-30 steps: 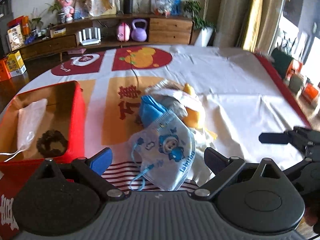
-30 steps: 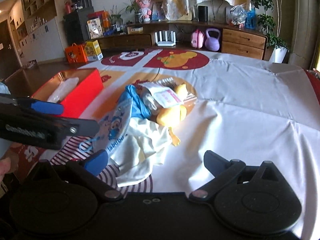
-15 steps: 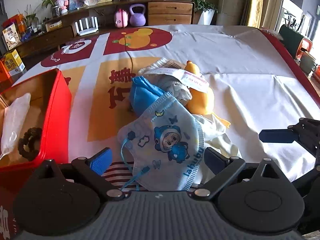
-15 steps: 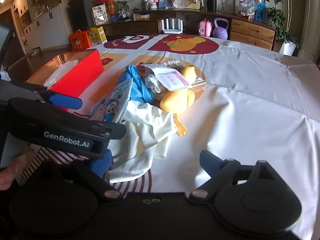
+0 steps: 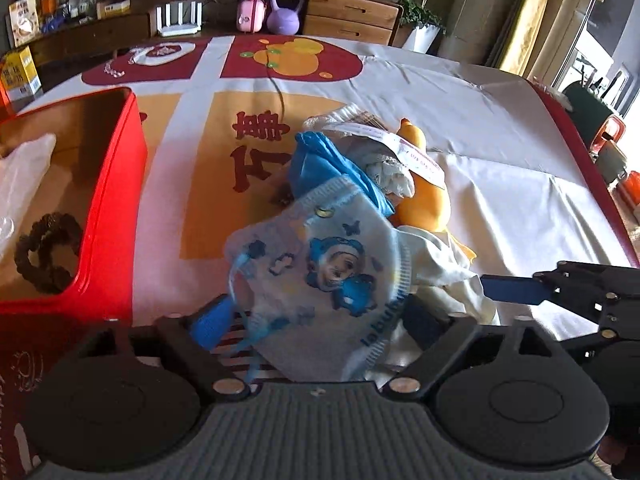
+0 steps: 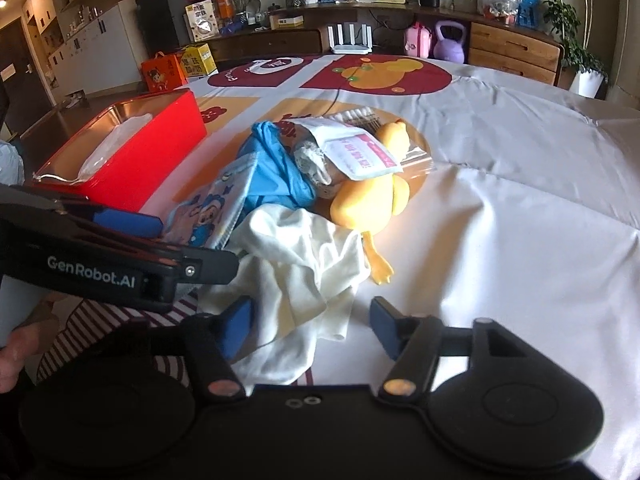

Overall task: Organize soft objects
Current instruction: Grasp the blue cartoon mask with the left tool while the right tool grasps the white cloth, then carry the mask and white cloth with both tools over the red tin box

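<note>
A pile of soft things lies mid-table: a cartoon face mask, a blue cloth, a yellow plush duck, a white cloth and a packet. My left gripper is open, its fingers either side of the mask's near edge. My right gripper is open, its fingers around the white cloth's near end. A red box at the left holds a dark scrunchie and a clear bag.
The table has a white cloth with red and orange prints. A low wooden cabinet with a purple kettlebell and a pink case stands behind. The right gripper shows at the right of the left wrist view.
Both grippers have moved forward and down onto the pile. The mask now lies between the left fingers, and the white cloth between the right fingers.
</note>
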